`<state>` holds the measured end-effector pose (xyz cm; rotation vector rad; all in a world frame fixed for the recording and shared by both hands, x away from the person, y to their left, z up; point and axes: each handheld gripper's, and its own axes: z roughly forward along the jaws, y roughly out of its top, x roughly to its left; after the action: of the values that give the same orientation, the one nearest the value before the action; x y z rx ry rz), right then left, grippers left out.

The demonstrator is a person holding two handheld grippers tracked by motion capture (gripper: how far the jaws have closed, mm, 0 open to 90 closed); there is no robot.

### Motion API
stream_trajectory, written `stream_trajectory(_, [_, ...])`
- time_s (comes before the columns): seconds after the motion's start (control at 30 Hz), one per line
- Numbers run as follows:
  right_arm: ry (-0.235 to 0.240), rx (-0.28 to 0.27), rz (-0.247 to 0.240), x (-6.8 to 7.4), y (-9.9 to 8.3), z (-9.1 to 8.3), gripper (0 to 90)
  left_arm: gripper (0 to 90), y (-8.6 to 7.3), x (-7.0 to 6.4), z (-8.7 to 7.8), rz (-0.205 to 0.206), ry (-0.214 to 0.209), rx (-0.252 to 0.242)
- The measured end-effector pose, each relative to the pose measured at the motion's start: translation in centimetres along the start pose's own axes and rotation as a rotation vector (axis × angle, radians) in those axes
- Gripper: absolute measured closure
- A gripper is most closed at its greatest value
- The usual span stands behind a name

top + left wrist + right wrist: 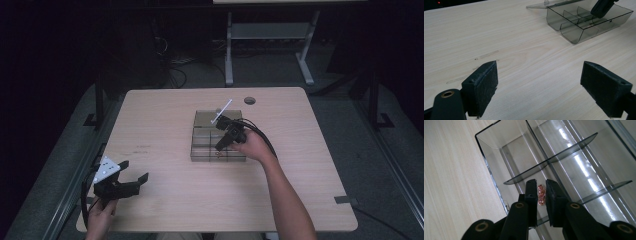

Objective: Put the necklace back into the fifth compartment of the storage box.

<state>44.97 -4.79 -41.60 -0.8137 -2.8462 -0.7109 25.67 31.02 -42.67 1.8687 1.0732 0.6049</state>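
A clear smoky organiser box (193, 148) with several compartments sits mid-table, its lid (205, 118) lying open behind it. My right gripper (219, 148) reaches down into a near compartment. In the right gripper view its jaws (541, 185) are pressed against both sides of a small copper-coloured glittery piece (541, 195), low inside the box (489, 157) beside a divider. My left gripper (135, 170) hovers over the table's front left corner, open, with bare wood between its pads (486, 82). The left gripper view has the box (574, 30) and the right gripper (601, 8) far off.
The wooden table (160, 125) has a round cable hole (249, 100) at its back right. A thin white rod (222, 110) sticks up from the right gripper over the lid. A desk frame (270, 35) stands on the dark floor beyond.
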Motion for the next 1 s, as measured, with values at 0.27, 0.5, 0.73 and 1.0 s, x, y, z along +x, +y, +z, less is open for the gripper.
stream_trajectory(0.27, [-0.010,-0.013,-0.006,0.2,-0.3,-0.9,75.9,14.1,0.0,-0.1,0.0,0.002,-0.003,-0.002])
stream_trajectory(0.5, [-0.016,-0.034,-0.009,0.2,-0.8,-1.8,71.2,14.1,0.0,-0.1,0.0,0.002,-0.003,0.000])
stream_trajectory(0.73, [-0.028,-0.043,-0.008,0.5,-1.3,-2.7,68.5,14.1,0.0,-0.2,0.0,0.002,-0.004,0.000])
stream_trajectory(1.0, [-0.038,-0.059,-0.005,0.7,-2.0,-4.0,67.1,14.1,0.0,-0.2,-0.1,0.002,-0.003,-0.003])
